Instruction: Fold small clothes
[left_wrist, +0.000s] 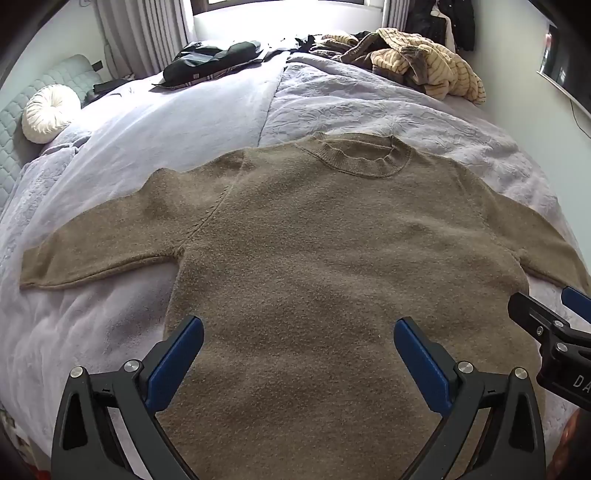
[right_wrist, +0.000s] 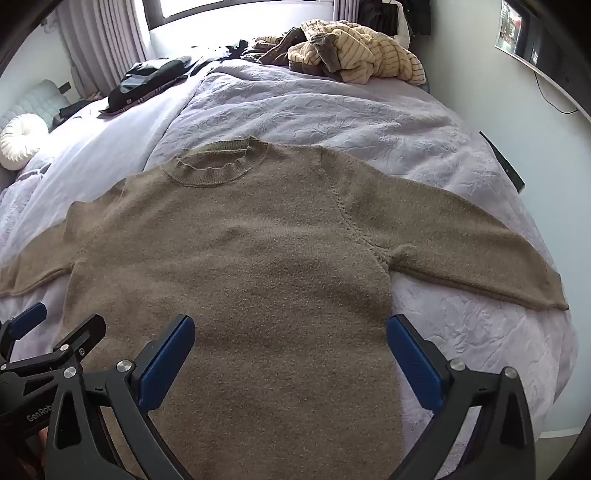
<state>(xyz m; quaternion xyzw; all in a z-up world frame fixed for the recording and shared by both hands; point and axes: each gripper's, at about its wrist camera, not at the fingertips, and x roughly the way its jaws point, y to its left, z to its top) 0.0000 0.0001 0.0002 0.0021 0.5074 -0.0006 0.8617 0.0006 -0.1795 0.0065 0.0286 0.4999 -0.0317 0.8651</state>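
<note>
**Both claws spread wide above flat brown sweater on bed**

Left gripper (left_wrist: 298, 345): jaws spread fully, blue pads apart, nothing between them. Hangs angled down over lower body of the sweater (left_wrist: 314, 266), not touching the knit as far as I can tell. Right gripper (right_wrist: 291, 343): same, jaws wide apart, nothing pinched, over the lower body toward the sweater's right edge. The two grippers sit side by side, close; each shows at the edge of the other's view.

Sweater: brown knit, laid flat, front up, ribbed round collar (left_wrist: 364, 157) at the far end, hem toward the cameras. Both sleeves spread straight out to the sides; left sleeve (left_wrist: 99, 251), right sleeve (right_wrist: 472, 254). Not folded yet.

It lies on a bed with a lilac quilted cover (right_wrist: 351, 114). At the far end of the bed: heap of yellow striped and brown clothes (right_wrist: 354, 51), and a dark garment (left_wrist: 214, 61) to its left. Round white pillow (left_wrist: 48, 112) by the padded headboard (left_wrist: 16, 140) at left. Curtains (left_wrist: 144, 29) and bright window beyond. Wall screen (right_wrist: 535, 40) at upper right.
</note>
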